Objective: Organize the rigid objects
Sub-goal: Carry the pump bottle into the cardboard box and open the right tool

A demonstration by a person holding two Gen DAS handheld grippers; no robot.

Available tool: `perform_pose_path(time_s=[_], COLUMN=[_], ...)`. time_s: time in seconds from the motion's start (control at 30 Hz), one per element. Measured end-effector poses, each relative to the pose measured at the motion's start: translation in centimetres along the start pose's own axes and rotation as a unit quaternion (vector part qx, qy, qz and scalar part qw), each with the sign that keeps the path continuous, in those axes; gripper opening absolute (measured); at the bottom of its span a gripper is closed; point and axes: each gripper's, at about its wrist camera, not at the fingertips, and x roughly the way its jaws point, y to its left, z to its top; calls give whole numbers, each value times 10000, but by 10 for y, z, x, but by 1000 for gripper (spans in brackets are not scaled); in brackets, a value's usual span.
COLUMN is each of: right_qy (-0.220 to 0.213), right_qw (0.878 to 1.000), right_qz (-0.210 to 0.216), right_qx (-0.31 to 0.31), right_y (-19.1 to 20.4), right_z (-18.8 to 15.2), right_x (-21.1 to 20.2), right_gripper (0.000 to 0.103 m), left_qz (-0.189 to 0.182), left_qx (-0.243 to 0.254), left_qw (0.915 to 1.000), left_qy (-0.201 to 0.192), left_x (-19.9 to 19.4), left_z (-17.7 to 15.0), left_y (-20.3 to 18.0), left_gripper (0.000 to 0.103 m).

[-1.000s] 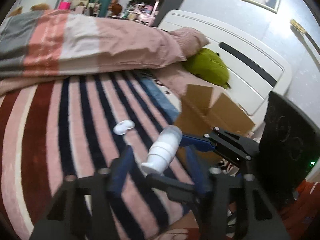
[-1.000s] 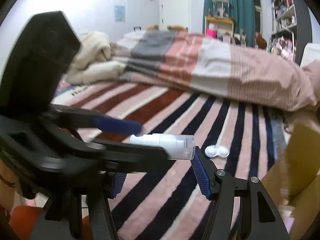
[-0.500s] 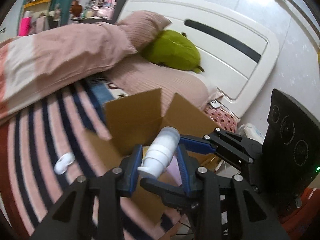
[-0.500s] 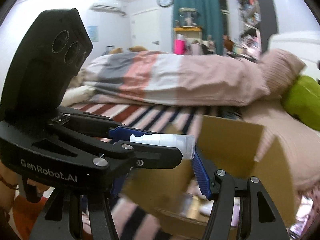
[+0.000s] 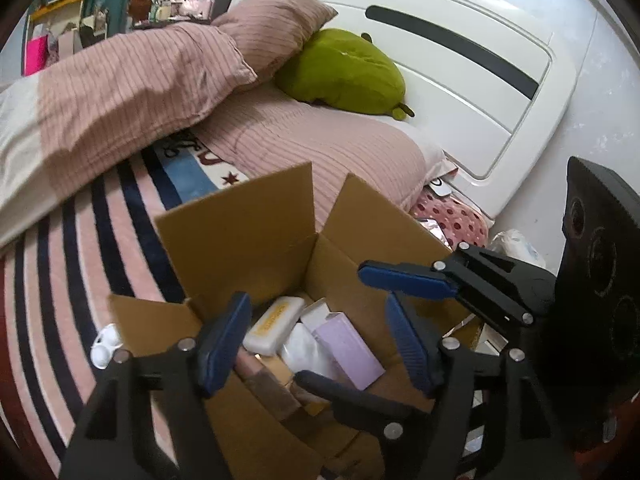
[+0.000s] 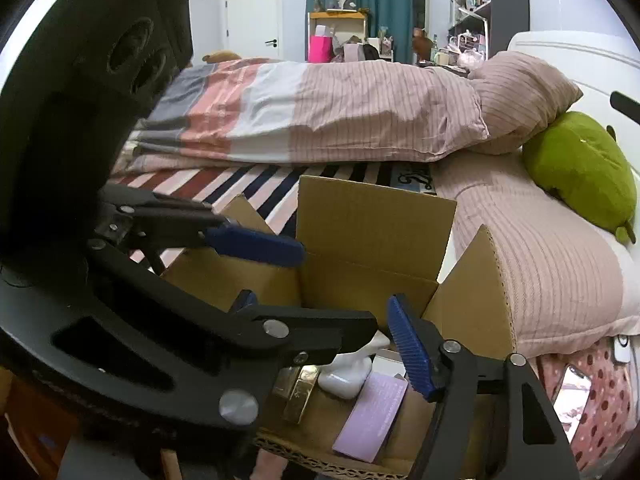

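we take the cardboard box (image 5: 256,236) as our landmark; it sits on the striped bedspread (image 5: 52,280) with its flaps standing up. our left gripper (image 5: 316,340) hangs over the open top of the box with its jaws wide apart and nothing between them. our right gripper (image 6: 320,320) is over the box too, crossing in front of the left one, and its jaws are also spread wide and hold nothing.

inside the box we see a white pump bottle (image 6: 348,368) lying on its side near the middle, a lilac carton (image 5: 348,350) next to it, a white case with a yellow label (image 5: 274,324) toward the far wall, and two brass-coloured tubes (image 6: 296,394) at the near side. outside the box, just beside its left flap on the bedspread, lies a small white twin-cup case (image 5: 105,346). a green plush (image 5: 344,72) rests well beyond the box by the headboard; we judge it no part of the job.

we read this as the moment of a drop-off: both grippers empty above the box, the bottle among the other things. the twin-cup case looks like the rigid piece still outside. the next move, as we judge it, calls for lifting clear of the flaps without catching them, swinging the left gripper out past the left flap, coming down over the case with jaws wide, and closing across its narrow waist, since it is low and smooth and the soft bedding may give under it.
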Motion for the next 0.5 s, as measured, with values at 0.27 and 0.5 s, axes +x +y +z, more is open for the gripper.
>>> perform_pose_path(time_s=[0.27,0.5], right_qy=[-198,-560], right_qw=[9998,9978], right_qz=[-46,310], right_qx=[-66,-181], right_y=[8,46], right_z=[6,20], right_x=[-9,-21], right_gripper=[78,78], left_qz=[501,1022], left_qx=[-15,-304], left_qw=[9972,9888], left_qy=[-553,-1044], left_x=[-50,-112], left_z=[-12,-45], left_y=[18,51], left_gripper=[80,84])
